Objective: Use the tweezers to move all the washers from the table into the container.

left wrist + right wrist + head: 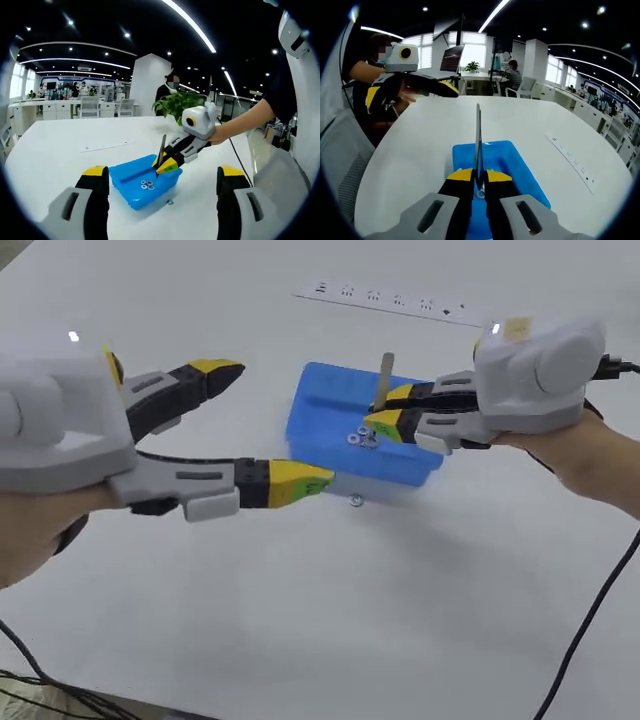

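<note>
**Tweezers over the container, 1 washer left on the table**

In the head view, my right gripper (388, 408) had its jaws pressed together on the tweezers (386, 370), which stood upright over the blue container (315, 400). Several washers (362, 438) lay inside it. 1 loose washer (356, 501) lay on the table (300, 620), just beside the container's near wall. My left gripper (280, 424) was spread wide and held nothing.

In the left gripper view, the loose washer looked small, flat and thin. I judged it light, hard and slippery, best taken at the rim, with 1 tip through the hole.

In the right gripper view, I could not tell whether the tweezer tips carried a washer.
</note>
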`<state>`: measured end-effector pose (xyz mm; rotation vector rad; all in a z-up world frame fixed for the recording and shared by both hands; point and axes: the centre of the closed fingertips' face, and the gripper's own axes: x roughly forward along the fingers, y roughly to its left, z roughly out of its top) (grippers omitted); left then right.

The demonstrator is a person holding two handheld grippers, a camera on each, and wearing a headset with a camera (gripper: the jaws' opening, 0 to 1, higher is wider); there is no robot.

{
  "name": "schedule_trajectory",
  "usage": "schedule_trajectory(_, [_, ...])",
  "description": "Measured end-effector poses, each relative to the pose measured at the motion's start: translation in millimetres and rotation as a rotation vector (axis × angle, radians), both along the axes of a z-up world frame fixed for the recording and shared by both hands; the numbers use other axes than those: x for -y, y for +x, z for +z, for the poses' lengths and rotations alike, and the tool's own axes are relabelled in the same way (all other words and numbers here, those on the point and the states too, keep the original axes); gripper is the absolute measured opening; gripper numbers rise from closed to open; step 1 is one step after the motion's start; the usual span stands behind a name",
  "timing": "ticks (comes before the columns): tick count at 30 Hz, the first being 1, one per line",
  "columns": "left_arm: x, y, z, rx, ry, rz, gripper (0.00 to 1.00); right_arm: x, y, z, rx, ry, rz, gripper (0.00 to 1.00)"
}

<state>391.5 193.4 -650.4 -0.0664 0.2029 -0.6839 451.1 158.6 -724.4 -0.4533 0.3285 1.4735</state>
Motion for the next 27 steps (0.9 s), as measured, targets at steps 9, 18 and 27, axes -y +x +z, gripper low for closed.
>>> schedule_trajectory(9, [30.6, 40.3, 3.4, -0.012, 0.02, -0.085, 0.73, -5.4, -10.0, 8.6, 0.033, 0.011, 0.035, 0.08])
schedule_trajectory(18, [56.1, 46.0, 0.2, 0.001, 0.051, -0.19, 0.53, -4.7, -18.7, 6.0, 0.06, -0.014, 0.076, 0.08])
schedule_trajectory(27, [72.4, 38.2, 10.2, 0.015, 0.061, -0.286, 0.25, -3.6, -21.3, 5.3, 0.085, -0.036, 0.099, 0.08])
